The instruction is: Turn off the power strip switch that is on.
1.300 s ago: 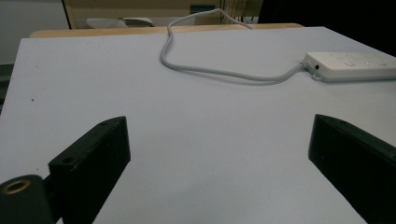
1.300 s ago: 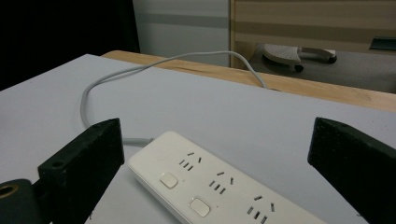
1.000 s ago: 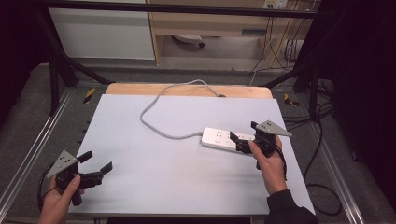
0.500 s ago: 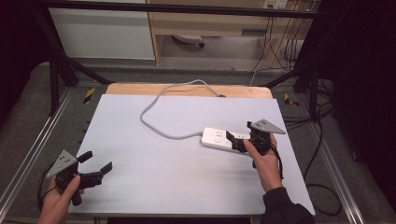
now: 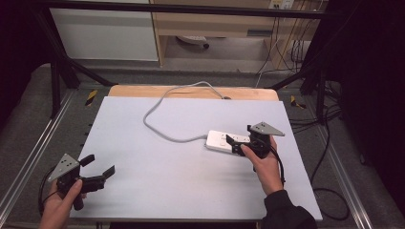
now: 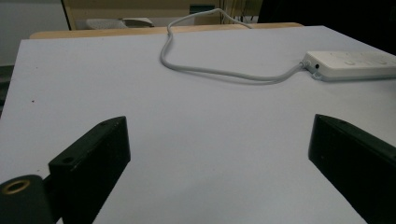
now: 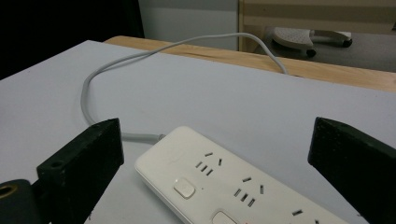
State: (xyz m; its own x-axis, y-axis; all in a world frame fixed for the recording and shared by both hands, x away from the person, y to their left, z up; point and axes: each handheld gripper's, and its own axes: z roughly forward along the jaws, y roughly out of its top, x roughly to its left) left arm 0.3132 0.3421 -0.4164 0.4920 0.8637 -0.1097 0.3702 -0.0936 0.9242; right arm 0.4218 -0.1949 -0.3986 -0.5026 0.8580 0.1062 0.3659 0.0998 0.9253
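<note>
Right of centre on the tabletop (image 5: 143, 191) lies the white power strip (image 5: 224, 141), long axis roughly across, cord end pointing left. Right gripper (image 5: 241, 143) sits over its right-hand part, fingers apart and straddling the body; in the right gripper view the strip (image 7: 224, 186) runs between the two black fingers (image 7: 84, 163) with gaps both sides, so nothing is clamped yet. My read: it's lined up to pinch the strip across its width.

Left gripper (image 5: 100, 169) hangs at the near-left tabletop corner, fingers also apart, holding nothing, well apart from the strip. Likely parked to stay clear of the work.

Grey cord (image 5: 162, 129) leaves the strip's left end, loops left, then heads back over the wooden rear edge (image 5: 191, 91). It limits how far the strip can be dragged or turned; any lift will pull slack through that loop.

Otherwise bare surface between the grippers. Floor cables (image 5: 329, 143) to the right lie off the tabletop, not in the path.
</note>
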